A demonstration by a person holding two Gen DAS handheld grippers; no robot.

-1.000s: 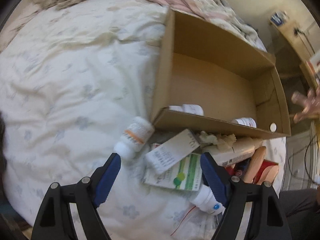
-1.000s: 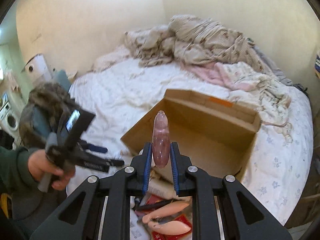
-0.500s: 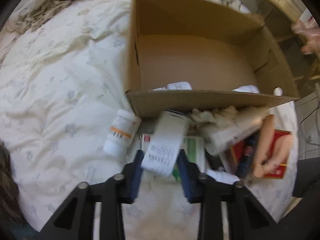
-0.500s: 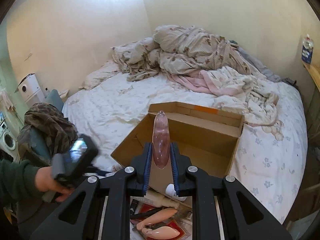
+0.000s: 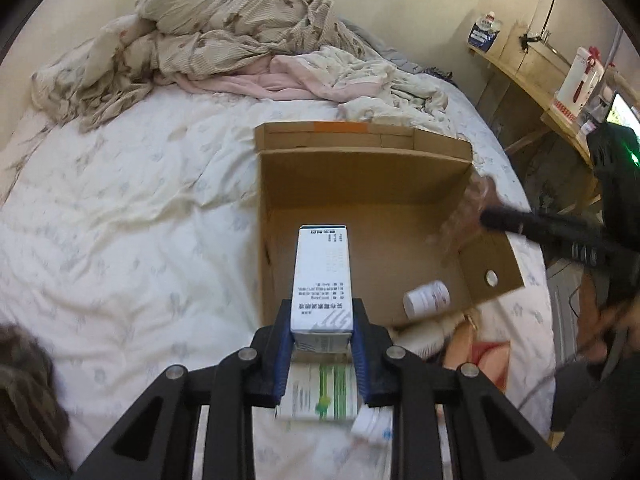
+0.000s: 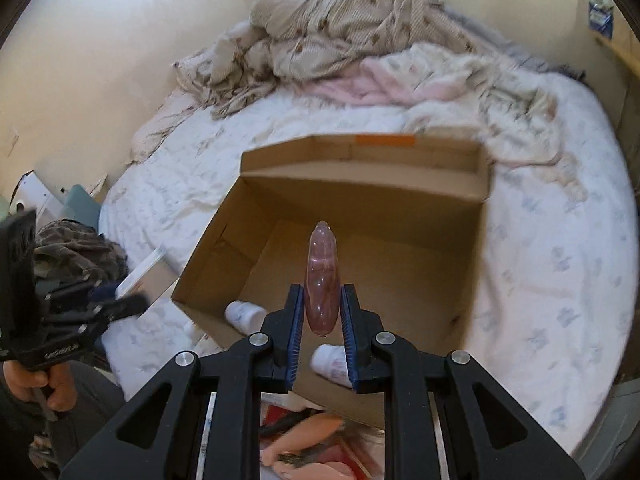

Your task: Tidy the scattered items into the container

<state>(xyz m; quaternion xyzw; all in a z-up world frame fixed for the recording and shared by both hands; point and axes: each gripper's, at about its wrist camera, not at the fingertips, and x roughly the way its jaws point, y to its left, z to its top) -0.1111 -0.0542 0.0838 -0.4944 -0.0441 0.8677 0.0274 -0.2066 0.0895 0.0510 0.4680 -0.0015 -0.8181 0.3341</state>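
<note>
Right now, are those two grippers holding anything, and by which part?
Left gripper clamps a white carton at its near end. Right gripper pinches a pink translucent tube near its lower end.

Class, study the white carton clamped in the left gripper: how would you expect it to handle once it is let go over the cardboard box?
The white carton looks like thin card, so probably light and easily dented. Its flat faces suggest it won't roll. Being tall and narrow, it would likely tip onto a side in the cardboard box.
</note>
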